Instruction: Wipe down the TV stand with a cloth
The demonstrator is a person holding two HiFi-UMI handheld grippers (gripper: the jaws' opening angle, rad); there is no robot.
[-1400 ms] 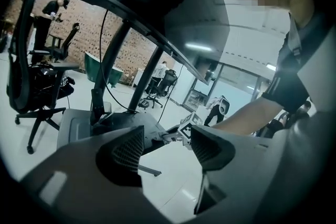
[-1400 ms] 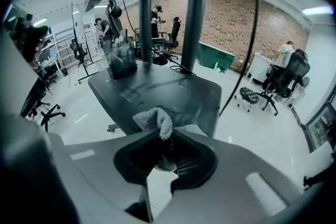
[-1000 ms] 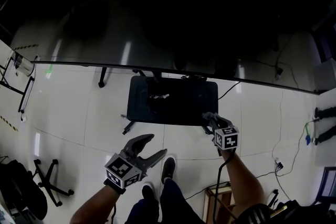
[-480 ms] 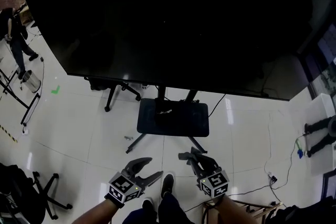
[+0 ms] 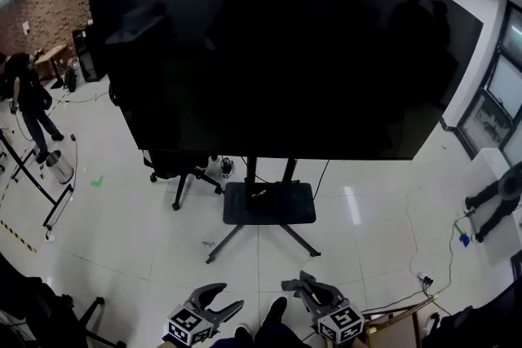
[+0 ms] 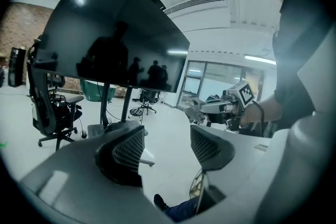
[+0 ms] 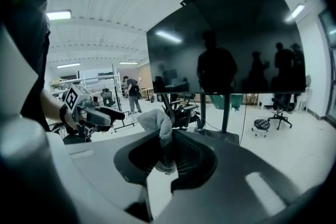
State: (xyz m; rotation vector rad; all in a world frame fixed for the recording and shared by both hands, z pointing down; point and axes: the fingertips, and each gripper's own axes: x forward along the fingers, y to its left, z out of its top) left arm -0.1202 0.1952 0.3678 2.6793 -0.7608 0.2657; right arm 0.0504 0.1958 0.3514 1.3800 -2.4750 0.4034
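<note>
- My left gripper (image 6: 167, 147) has its jaws spread wide, with only floor (image 6: 168, 136) showing in the gap.
- My right gripper (image 7: 165, 157) has its jaws pressed on the cloth (image 7: 157, 122), a pale, crumpled wad that sticks up out of the pinch.
- From the head view, both grippers sit low at the bottom edge, left (image 5: 226, 299) and right (image 5: 295, 284), side by side and apart, pointing toward the TV stand (image 5: 269, 202).
- The stand's dark base plate lies on the white floor (image 5: 147, 232) ahead of me, with 2 uprights rising to a big black screen (image 5: 277, 45). The cloth is well apart from the stand.
- A shoe (image 5: 276, 312) shows between the 2 grippers.
- A black office chair (image 5: 175, 167) stands just left of the stand, under the screen's lower edge.
- A person (image 5: 28, 102) stands far off at the left, by a brick wall (image 5: 49, 4).
- Each gripper view catches the other gripper across from it: the right (image 6: 210, 107) and the left (image 7: 97, 115).
</note>
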